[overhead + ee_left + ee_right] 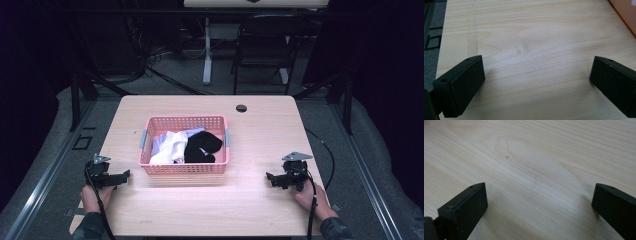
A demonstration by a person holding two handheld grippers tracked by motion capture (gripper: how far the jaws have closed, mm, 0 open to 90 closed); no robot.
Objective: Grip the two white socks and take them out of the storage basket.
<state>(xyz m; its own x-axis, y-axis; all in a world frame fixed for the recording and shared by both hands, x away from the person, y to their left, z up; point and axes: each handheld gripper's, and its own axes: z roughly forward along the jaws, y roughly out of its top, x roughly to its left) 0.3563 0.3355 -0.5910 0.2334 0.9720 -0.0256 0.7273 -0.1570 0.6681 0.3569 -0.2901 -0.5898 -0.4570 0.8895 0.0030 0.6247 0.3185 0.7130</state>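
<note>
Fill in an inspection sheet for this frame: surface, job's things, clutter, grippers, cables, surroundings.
Surface: light wooden table, a dark round hole near its far edge.
Job's things: pink basket at mid-table, holding a white cloth, a black cloth and a pale lilac piece behind them.
Clutter: nothing seen.
Grippers: left gripper and right gripper both open and empty, low over the table either side of the basket.
Cables: black cable trails from the right gripper; another from the left.
Surroundings: dark room, folding chair and a desk leg beyond the table.
</note>
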